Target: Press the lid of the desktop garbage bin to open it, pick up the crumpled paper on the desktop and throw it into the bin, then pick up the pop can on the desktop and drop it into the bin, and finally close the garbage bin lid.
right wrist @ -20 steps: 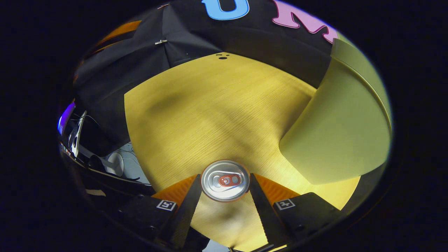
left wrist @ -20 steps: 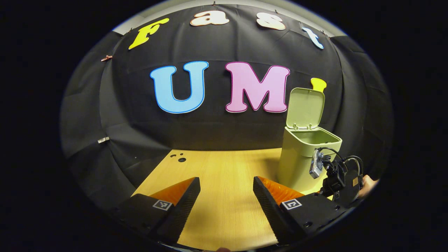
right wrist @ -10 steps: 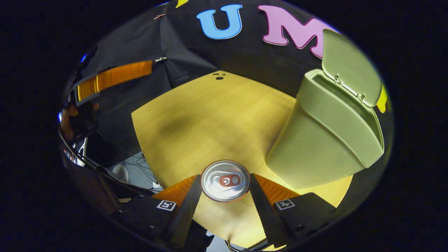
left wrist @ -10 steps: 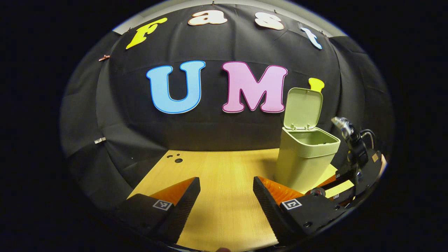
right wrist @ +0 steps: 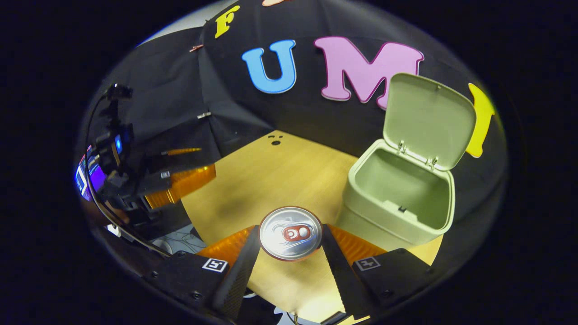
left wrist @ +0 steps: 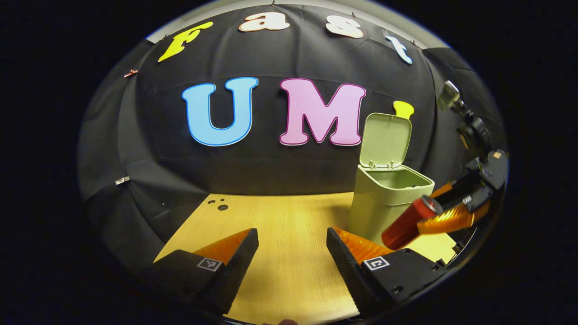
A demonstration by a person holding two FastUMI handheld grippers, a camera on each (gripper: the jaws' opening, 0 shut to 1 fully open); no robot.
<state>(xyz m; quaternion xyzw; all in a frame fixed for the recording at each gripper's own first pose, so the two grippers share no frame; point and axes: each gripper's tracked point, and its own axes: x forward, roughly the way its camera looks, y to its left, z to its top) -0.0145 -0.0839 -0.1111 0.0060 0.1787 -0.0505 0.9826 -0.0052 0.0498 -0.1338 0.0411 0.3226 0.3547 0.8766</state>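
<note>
Your right hand-held gripper [right wrist: 290,239] is clamped on the can [right wrist: 290,233], lifted near the open bin [right wrist: 397,198]. It looks light, slick and dentable, so grip mid-body gently.

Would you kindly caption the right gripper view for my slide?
Right gripper holds the pop can near the open-lidded garbage bin.

Left tongs [left wrist: 292,246] wedge-shaped, ribbed inner faces, square coded tags, possibly small screws
</note>
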